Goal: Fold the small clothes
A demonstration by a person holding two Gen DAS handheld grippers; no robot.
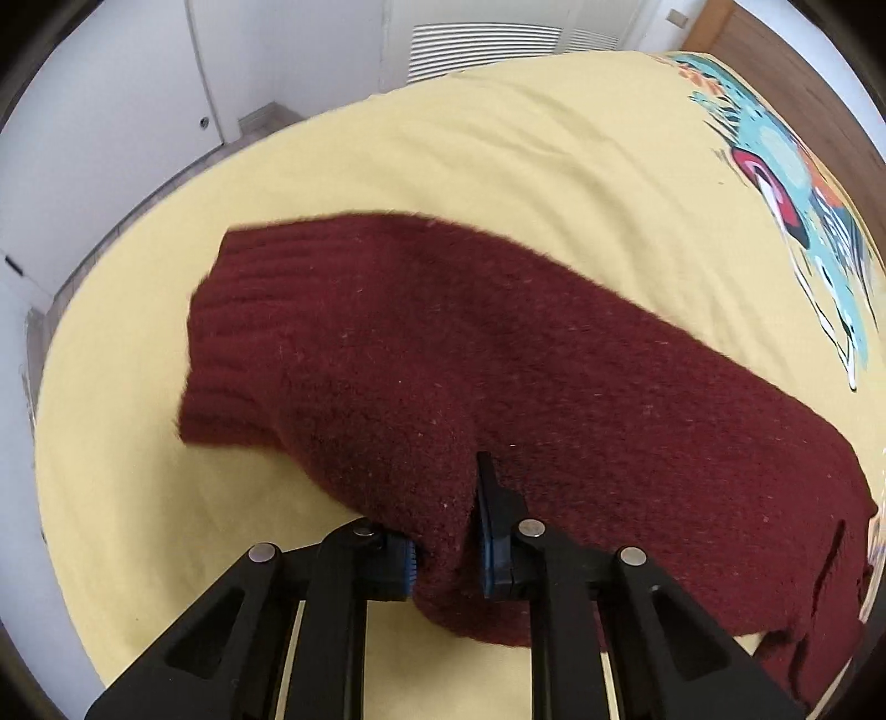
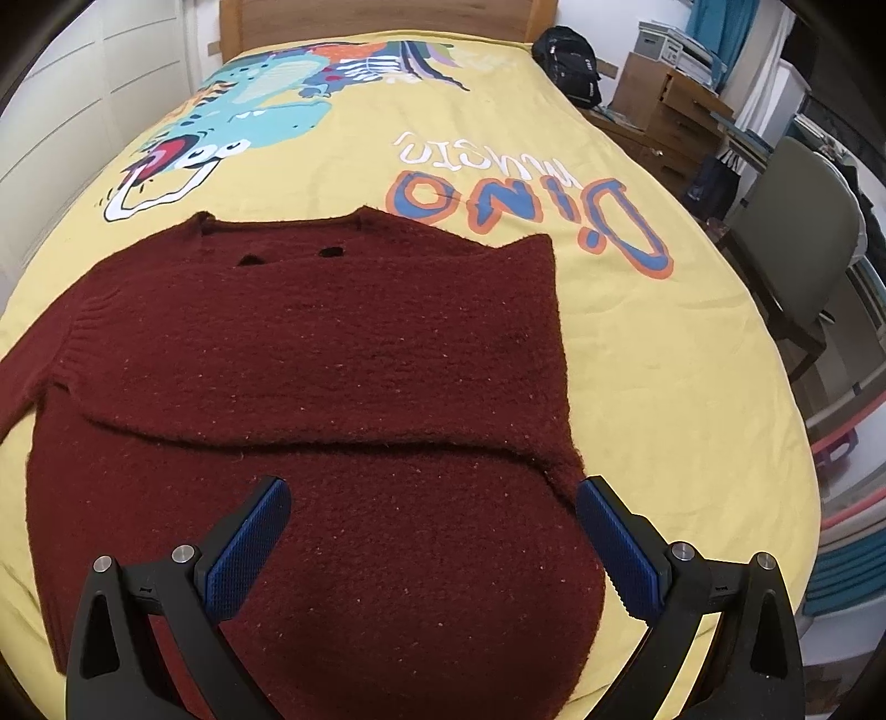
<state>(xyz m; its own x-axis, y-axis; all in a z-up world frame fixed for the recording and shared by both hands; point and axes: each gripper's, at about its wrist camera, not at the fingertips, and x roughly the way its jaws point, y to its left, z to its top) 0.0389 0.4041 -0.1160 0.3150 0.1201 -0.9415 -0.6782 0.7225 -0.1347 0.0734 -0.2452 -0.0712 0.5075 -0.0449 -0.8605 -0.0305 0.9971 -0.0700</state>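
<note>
A dark red knit sweater (image 2: 332, 343) lies spread on the yellow bed cover (image 2: 637, 360), neckline towards the headboard, with a fold line running across its lower body. In the left wrist view a sleeve of the sweater (image 1: 443, 332) stretches away to a ribbed cuff (image 1: 232, 310) at the upper left. My left gripper (image 1: 443, 545) is shut on a pinched-up fold of this knit near the sleeve's near edge. My right gripper (image 2: 432, 498) hangs open just above the sweater's lower part, with its blue pads (image 2: 249, 554) wide apart and gripping nothing.
The bed cover carries a dinosaur print (image 2: 249, 122) and lettering (image 2: 526, 205). A wooden headboard (image 2: 376, 16) stands at the far end. On the right are a black backpack (image 2: 570, 61), wooden drawers (image 2: 664, 105) and a green chair (image 2: 797, 243). White cupboard doors (image 1: 138, 83) line the left.
</note>
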